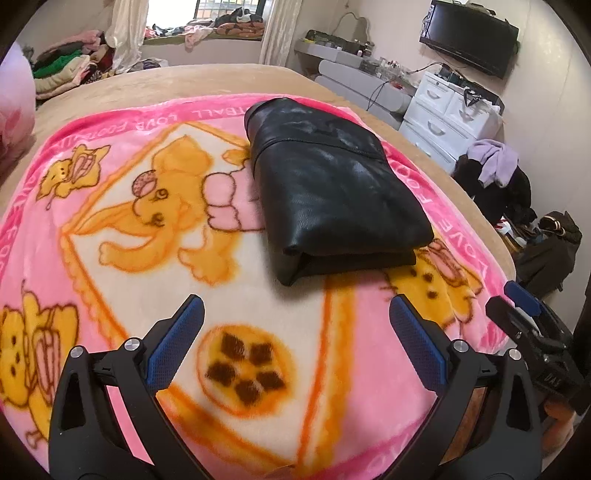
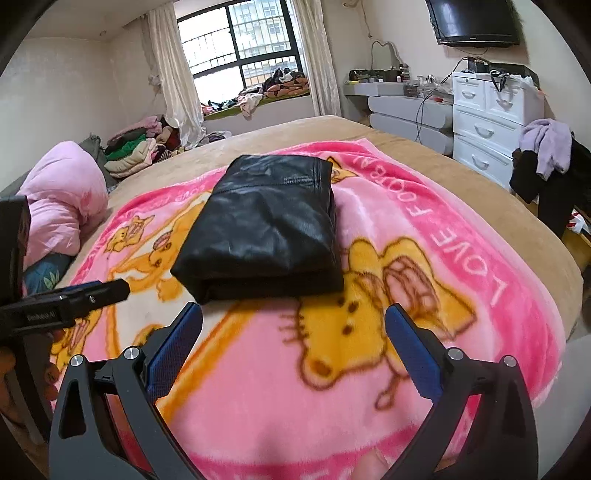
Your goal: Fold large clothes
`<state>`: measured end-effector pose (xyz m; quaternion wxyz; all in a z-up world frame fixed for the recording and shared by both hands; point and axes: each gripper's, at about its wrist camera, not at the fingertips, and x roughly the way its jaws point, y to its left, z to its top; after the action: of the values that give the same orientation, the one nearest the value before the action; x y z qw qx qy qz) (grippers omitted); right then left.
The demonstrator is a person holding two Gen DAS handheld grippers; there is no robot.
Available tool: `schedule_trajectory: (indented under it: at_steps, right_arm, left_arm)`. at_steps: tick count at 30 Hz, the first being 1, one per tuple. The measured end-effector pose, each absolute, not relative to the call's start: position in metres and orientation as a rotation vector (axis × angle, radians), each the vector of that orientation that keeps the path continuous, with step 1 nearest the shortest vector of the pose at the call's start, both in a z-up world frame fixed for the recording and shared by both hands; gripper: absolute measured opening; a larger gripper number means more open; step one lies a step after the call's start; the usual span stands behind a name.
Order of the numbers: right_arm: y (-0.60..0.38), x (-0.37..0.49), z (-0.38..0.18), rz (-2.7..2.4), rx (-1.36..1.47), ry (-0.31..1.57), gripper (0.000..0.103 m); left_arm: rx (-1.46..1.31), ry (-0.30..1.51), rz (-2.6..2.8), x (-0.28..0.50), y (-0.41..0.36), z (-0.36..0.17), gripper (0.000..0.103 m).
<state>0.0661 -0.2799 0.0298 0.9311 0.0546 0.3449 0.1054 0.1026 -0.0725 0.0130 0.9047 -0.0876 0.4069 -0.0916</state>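
Black garment (image 1: pixel 332 188); pink blanket (image 1: pixel 229 295), orange cartoon animals

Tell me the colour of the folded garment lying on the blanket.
Black, with a leathery sheen. The folded garment shows best in the right wrist view.

Both wrist views look forward from low over the near edge of the pink cartoon-printed fleece blanket (image 1: pixel 258 302) (image 2: pixel 369 369), the left view from the left, the right from the right. They share the folded black leather garment (image 1: pixel 332 192) (image 2: pixel 262 225) and the far window wall.

Barred window (image 2: pixel 240 48), wall TV (image 2: pixel 476 18), white drawers (image 2: pixel 484 122), daylight.
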Motion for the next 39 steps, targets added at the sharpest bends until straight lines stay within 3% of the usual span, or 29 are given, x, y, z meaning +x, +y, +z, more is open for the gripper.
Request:
schedule_trajectory:
  at_steps: [39]
  right_arm:
    - [-0.268, 0.052, 0.022, 0.244, 0.038, 0.727, 0.098]
  left_arm:
    - [-0.188, 0.824, -0.146, 0.081, -0.064, 0.007, 0.094]
